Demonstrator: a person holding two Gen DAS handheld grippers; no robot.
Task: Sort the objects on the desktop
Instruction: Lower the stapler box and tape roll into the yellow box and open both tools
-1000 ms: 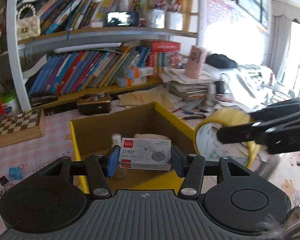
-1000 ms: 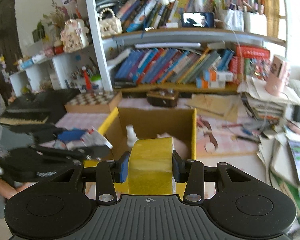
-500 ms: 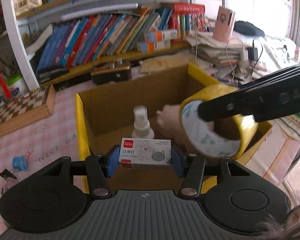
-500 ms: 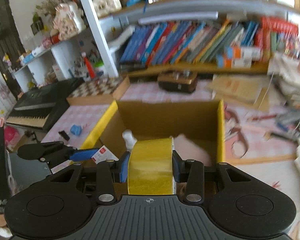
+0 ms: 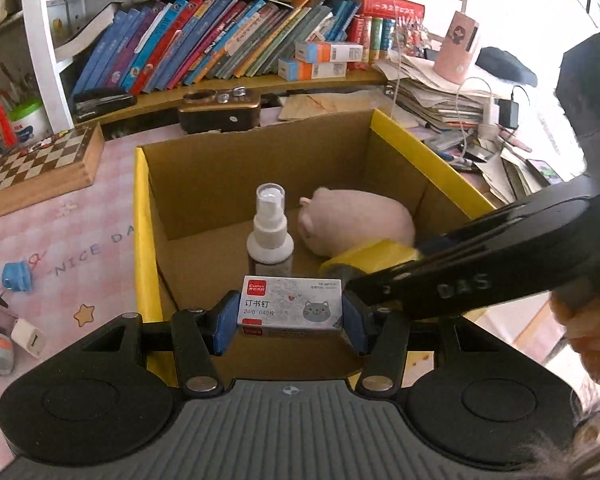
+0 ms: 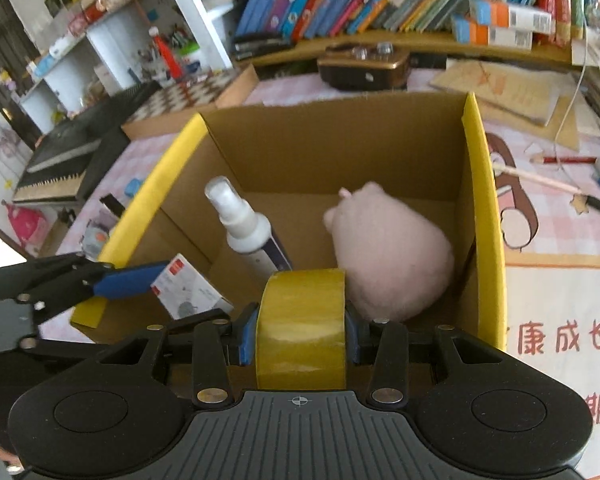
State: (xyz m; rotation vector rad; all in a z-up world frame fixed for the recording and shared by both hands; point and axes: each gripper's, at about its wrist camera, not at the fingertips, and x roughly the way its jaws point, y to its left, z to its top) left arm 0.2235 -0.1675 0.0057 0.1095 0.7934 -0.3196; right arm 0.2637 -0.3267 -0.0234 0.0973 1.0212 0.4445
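Desk (image 5: 80,216): pink checked cover, printed lettering; bears everything below.

Shelf (image 5: 228,84): behind the desk, a row of leaning books.

Box (image 5: 142,216): open cardboard carton, yellow-taped rims, standing mid-desk. Both grippers are poised over its near edge, angled down into it.

Chessboard (image 5: 36,164): wooden, left of the box and apart from it.

Plush (image 6: 392,252): pale pink, lying on the box floor at the right, against the right wall.

Right gripper (image 6: 300,336): blue pads pinched on the flat sides of the tape. In the left view it reaches in from the right.

Left gripper (image 5: 290,318): pads clamped on the short ends of the staples, above the box's near-left part.

Tape (image 6: 302,328): yellow roll, held on edge just in front of the plush, inside the box opening.

Bottle (image 5: 270,236): white spray bottle, upright on the box floor, left of the plush.

Staples (image 5: 292,306): small grey carton, red corner, cat drawing; held level just in front of the bottle.
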